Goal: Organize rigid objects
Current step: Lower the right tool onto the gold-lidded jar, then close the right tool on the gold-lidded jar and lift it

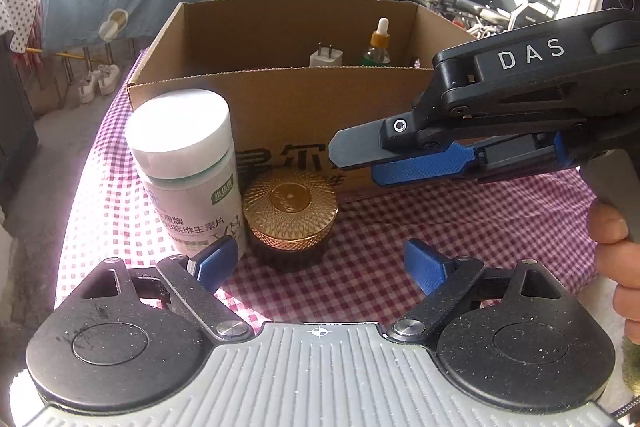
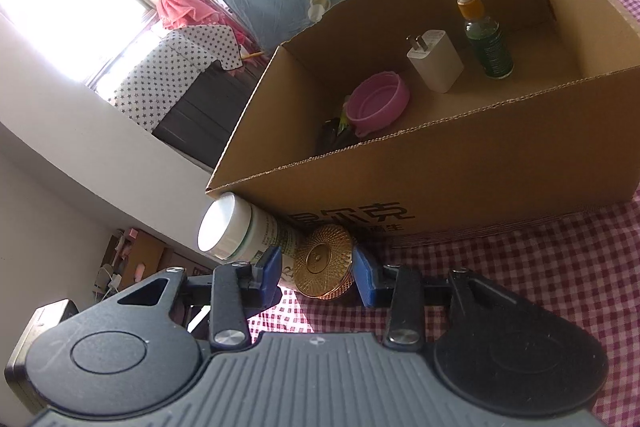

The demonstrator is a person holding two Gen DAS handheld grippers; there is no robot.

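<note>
A white-capped supplement bottle (image 1: 184, 167) stands upright on the checked cloth, with a gold-lidded dark jar (image 1: 290, 219) right beside it, both in front of the cardboard box (image 1: 280, 107). My left gripper (image 1: 320, 265) is open just short of them, its left pad (image 1: 216, 263) by the bottle's base and nothing between the pads. My right gripper (image 1: 352, 163) reaches in from the right, above and right of the jar. In the right wrist view the jar (image 2: 324, 263) shows between the blue pads of the right gripper (image 2: 318, 273), which stands partly open and grips nothing. The bottle (image 2: 240, 231) lies just left.
Inside the box (image 2: 440, 167) stand a dropper bottle (image 2: 486, 39) and a white charger plug (image 2: 434, 61), with a pink lid (image 2: 378, 101) over dark items. A hand (image 1: 612, 239) holds the right gripper. The pink checked cloth (image 1: 460, 227) spreads to the right; the table edge drops off left.
</note>
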